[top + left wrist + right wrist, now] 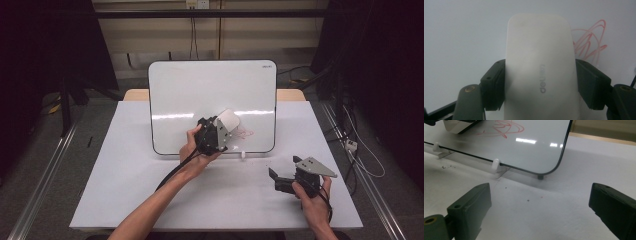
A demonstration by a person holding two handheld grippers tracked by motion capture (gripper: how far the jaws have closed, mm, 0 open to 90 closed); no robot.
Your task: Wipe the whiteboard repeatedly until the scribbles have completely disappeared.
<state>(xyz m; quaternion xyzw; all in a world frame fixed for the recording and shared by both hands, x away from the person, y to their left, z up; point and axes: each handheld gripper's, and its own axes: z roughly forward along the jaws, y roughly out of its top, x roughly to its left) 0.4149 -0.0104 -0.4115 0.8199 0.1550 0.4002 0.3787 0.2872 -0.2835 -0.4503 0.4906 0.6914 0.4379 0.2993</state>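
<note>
A whiteboard (200,90) stands tilted on the white table, with a red scribble (245,133) low on its right side. My left gripper (222,125) is shut on a white eraser (229,119), held against the board just left of the scribble. In the left gripper view the eraser (540,67) sits clamped between both jaws, the red scribble (590,42) beside it on the right. My right gripper (281,172) rests open near the table's front right, nothing between its jaws. The right gripper view shows the board's lower corner (541,173) and the scribble (504,128).
Small white clips (496,164) hold the board's bottom edge on its stand. The white table top (125,165) has bare room at left and front. Cables (360,150) lie on the floor to the right.
</note>
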